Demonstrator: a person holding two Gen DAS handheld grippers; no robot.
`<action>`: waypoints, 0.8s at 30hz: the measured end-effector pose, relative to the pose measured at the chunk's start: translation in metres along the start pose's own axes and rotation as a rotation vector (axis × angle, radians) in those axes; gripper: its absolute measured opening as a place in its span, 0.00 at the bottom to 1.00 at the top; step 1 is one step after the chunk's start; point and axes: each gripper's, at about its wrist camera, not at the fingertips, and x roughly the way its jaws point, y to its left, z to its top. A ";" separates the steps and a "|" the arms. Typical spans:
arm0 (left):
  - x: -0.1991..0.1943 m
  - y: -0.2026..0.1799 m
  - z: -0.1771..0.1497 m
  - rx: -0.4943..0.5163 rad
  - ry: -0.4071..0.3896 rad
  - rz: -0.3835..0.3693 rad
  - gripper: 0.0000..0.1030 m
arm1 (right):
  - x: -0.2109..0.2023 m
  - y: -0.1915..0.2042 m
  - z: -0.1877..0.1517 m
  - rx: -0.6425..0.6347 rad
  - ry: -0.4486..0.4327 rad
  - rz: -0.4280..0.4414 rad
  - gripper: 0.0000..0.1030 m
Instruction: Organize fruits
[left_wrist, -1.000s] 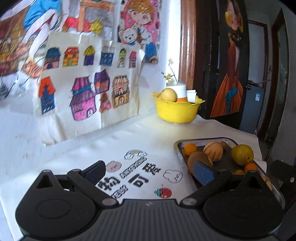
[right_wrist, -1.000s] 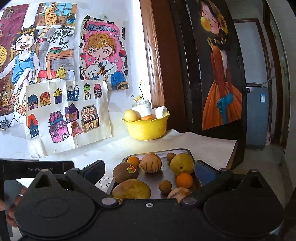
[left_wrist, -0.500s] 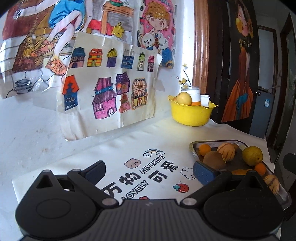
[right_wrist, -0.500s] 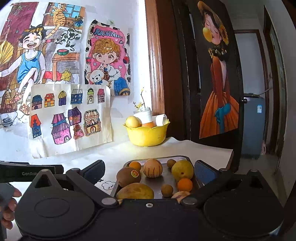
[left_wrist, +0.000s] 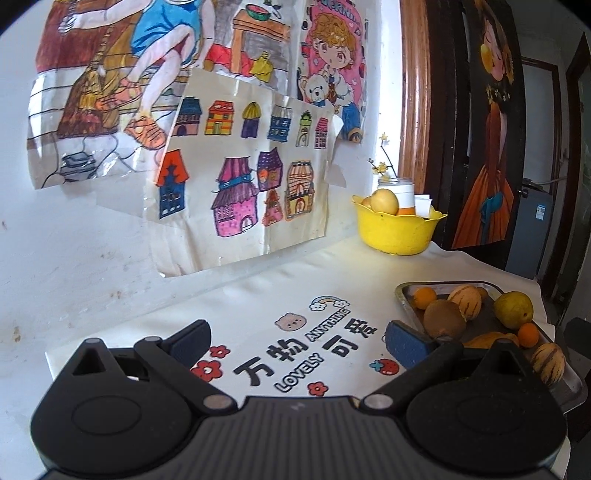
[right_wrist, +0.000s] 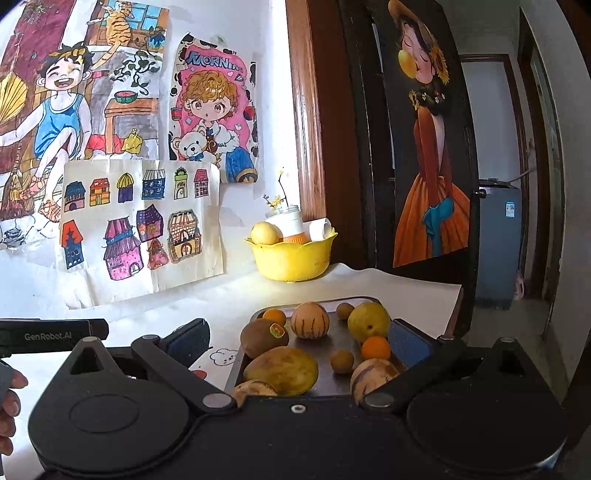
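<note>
A metal tray (right_wrist: 334, 341) (left_wrist: 406, 299) holds several fruits: a brown kiwi (right_wrist: 264, 338) (left_wrist: 444, 324), a striped melon (right_wrist: 309, 320) (left_wrist: 465, 301), a yellow-green pear (right_wrist: 368, 322) (left_wrist: 513, 309), small oranges (right_wrist: 375, 348) and a yellow mango (right_wrist: 281, 370). At the back stands a yellow bowl (right_wrist: 293, 258) (left_wrist: 397, 230) with a yellow fruit (right_wrist: 264, 233) in it. My right gripper (right_wrist: 299, 341) is open, empty, just in front of the tray. My left gripper (left_wrist: 297, 338) is open and empty over the printed cloth, left of the tray.
A white cloth (left_wrist: 295, 332) with printed words and cartoons covers the table. Drawings (left_wrist: 240, 177) hang on the wall behind. A white jar (right_wrist: 286, 221) stands in the bowl. A hand (right_wrist: 9, 402) holds the other gripper's body at the left. A dark door (right_wrist: 424, 147) lies right.
The left gripper has drawn back and swung left, so the tray sits farther right in its view. The right gripper has eased back slightly. Both stay open.
</note>
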 end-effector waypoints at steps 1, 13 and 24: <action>-0.001 0.002 -0.001 -0.002 0.003 0.000 1.00 | -0.001 0.001 -0.001 0.000 0.002 -0.005 0.99; -0.011 0.014 -0.015 0.038 0.018 -0.026 1.00 | -0.009 0.012 -0.015 0.005 0.014 -0.035 0.99; -0.026 0.028 -0.030 0.008 0.017 -0.064 1.00 | -0.023 0.027 -0.029 -0.042 -0.004 -0.051 0.99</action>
